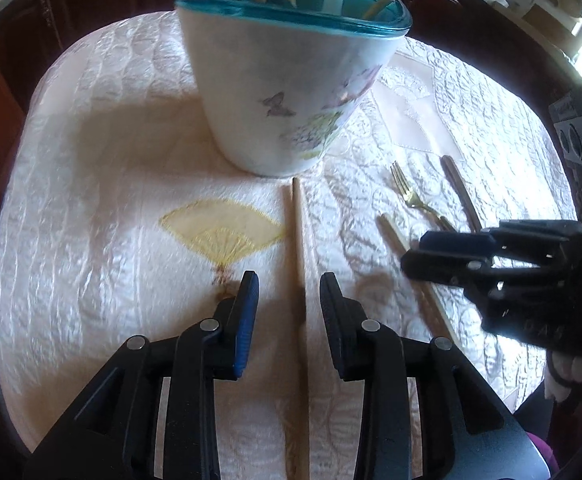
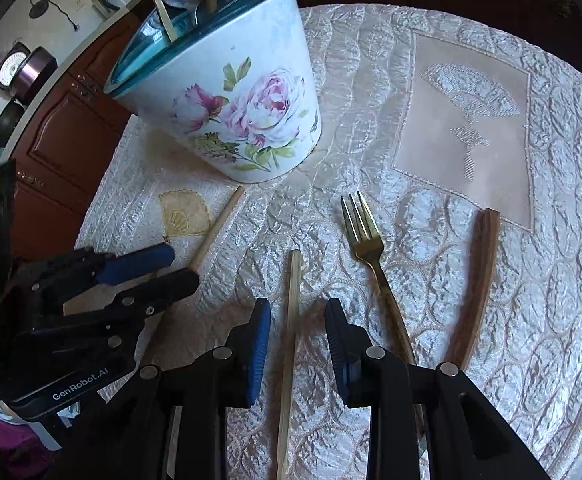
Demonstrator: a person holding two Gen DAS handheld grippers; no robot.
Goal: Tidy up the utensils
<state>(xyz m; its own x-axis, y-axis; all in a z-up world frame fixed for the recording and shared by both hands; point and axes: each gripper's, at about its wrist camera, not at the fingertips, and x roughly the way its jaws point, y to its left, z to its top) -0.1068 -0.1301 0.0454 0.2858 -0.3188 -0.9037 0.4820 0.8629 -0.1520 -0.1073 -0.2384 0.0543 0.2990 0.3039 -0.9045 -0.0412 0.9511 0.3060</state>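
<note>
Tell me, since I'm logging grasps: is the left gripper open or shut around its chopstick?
Open. The left gripper has its fingers spread either side of the round chopstick, gaps visible on both sides.

From the left wrist we look forward and down along the open left gripper [image 1: 289, 292], low and close over the quilted worktop [image 1: 91, 208], facing the floral utensil pot [image 1: 287, 92]. From the right wrist we look along the right gripper [image 2: 298, 320] from an equally near position just to the right. We find both views share the pot [image 2: 227, 92], the chopstick [image 1: 298, 240] [image 2: 219, 228], the gold fork [image 1: 411, 196] [image 2: 365, 244], and each other's gripper.
</note>
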